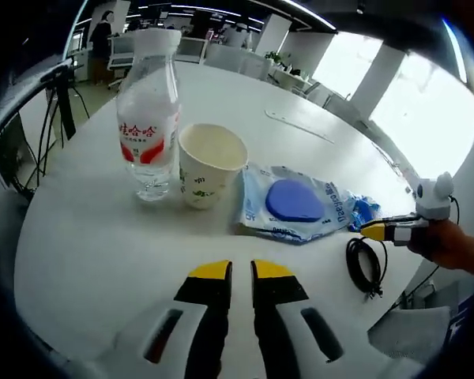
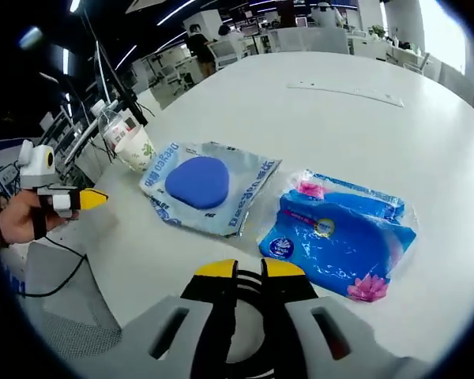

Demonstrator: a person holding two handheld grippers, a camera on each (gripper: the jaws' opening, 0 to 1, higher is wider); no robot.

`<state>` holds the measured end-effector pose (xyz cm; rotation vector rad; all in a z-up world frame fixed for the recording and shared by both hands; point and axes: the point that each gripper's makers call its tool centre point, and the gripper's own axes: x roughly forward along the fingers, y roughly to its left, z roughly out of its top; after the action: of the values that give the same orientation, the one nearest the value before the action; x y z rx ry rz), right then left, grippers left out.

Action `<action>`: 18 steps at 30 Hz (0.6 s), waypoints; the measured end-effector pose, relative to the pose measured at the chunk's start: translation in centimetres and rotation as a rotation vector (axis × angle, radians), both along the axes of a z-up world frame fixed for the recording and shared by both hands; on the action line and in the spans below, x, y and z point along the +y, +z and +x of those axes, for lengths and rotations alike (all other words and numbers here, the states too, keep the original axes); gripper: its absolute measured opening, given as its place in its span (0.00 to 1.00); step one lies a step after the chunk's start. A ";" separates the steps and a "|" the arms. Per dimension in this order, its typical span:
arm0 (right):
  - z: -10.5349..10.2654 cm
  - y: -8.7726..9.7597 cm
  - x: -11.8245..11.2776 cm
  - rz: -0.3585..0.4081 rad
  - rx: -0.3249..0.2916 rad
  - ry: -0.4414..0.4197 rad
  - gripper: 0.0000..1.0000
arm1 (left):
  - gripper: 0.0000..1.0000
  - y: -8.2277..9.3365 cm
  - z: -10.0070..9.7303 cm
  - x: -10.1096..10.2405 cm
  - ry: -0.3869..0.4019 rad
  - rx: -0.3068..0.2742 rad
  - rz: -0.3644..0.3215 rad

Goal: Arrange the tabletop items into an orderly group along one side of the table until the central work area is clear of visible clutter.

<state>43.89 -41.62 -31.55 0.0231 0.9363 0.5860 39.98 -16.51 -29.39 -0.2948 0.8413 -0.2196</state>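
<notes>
A clear water bottle (image 1: 148, 126) with a red label stands beside a paper cup (image 1: 212, 164) on the white table (image 1: 95, 253). To their right lies a flat pouch holding a blue round pad (image 1: 296, 201), then a blue packet (image 1: 366, 210). My left gripper (image 1: 241, 272) is shut and empty, just short of the cup. A hand holds my right gripper (image 1: 374, 230) over a black cable coil (image 1: 365, 265). In the right gripper view my right gripper (image 2: 249, 269) is shut, facing the pouch (image 2: 199, 183) and the blue packet (image 2: 340, 237). The left gripper (image 2: 91, 199), bottle (image 2: 114, 125) and cup (image 2: 136, 148) are at left.
A thin pale strip (image 1: 299, 125) (image 2: 344, 92) lies far across the table (image 2: 340, 134). The table's rim runs close under both grippers. A black tripod and cables (image 1: 55, 110) stand off the table, with office desks and chairs behind.
</notes>
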 end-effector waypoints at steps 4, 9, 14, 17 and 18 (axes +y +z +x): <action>-0.3 0.0 -1.8 -0.005 -0.001 -0.035 0.08 | 0.08 0.1 -0.3 -0.9 -0.036 -0.011 0.007; -0.2 0.9 -3.9 0.004 -0.018 -0.092 0.07 | 0.12 0.7 -0.5 -2.0 -0.099 -0.033 0.036; 0.3 1.5 -6.5 -0.007 -0.042 -0.161 0.07 | 0.15 1.4 -0.6 -2.4 -0.152 -0.058 0.069; 0.6 1.8 -8.4 -0.020 -0.054 -0.209 0.05 | 0.19 1.9 -1.0 -2.6 -0.179 -0.067 0.072; 0.7 1.9 -8.6 -0.021 -0.056 -0.216 0.05 | 0.20 2.0 -1.3 -2.7 -0.194 -0.072 0.080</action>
<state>44.59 -50.22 -29.66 0.0872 0.8725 0.3748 38.73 -19.18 -27.35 -0.1295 0.8052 -0.3740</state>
